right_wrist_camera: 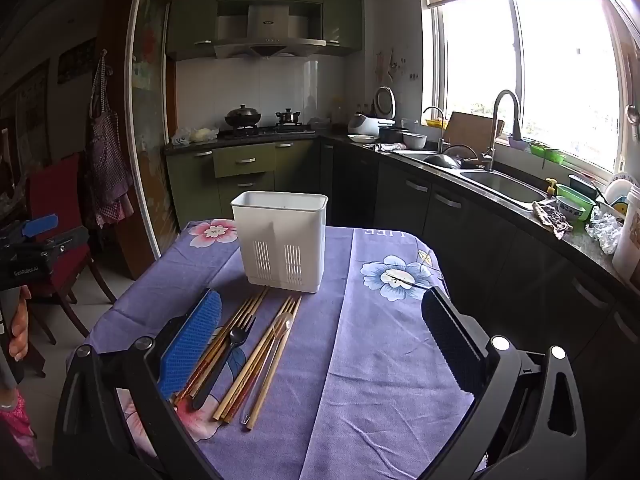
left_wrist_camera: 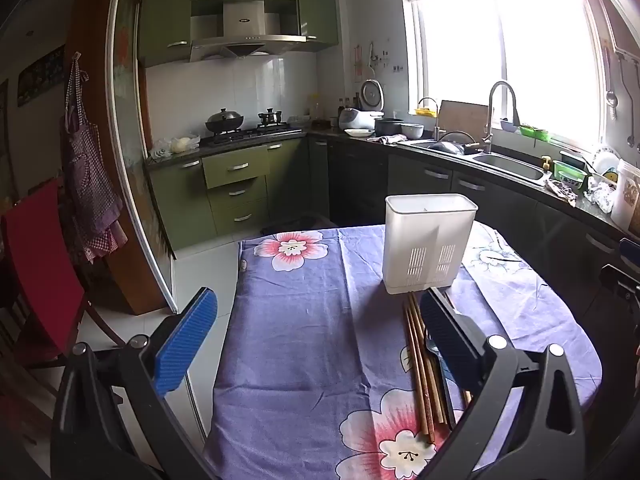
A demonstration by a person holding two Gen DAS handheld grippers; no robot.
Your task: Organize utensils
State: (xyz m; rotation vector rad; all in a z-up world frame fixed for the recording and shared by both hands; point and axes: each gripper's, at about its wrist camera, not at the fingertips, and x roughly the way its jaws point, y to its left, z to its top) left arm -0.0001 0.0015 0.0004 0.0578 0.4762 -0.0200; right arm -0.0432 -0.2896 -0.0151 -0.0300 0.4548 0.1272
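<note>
Claws both gaped wide and held nothing: the left claw [left_wrist_camera: 318,330] and right claw [right_wrist_camera: 322,332], each with ribbed blue pads. Below them, on the floral purple surface [right_wrist_camera: 360,380], lay wooden chopsticks [right_wrist_camera: 264,364], one black fork [right_wrist_camera: 226,354] and one clear spoon [right_wrist_camera: 276,344], the spoon plain only in the right view. One white slotted plastic holder [right_wrist_camera: 282,238] stood just beyond.

You're in a home kitchen: green cabinets [left_wrist_camera: 236,168], range hood [left_wrist_camera: 244,26], gas stove [left_wrist_camera: 252,133] with wok [left_wrist_camera: 224,121], sink [left_wrist_camera: 508,166] beneath the window [left_wrist_camera: 508,60].
</note>
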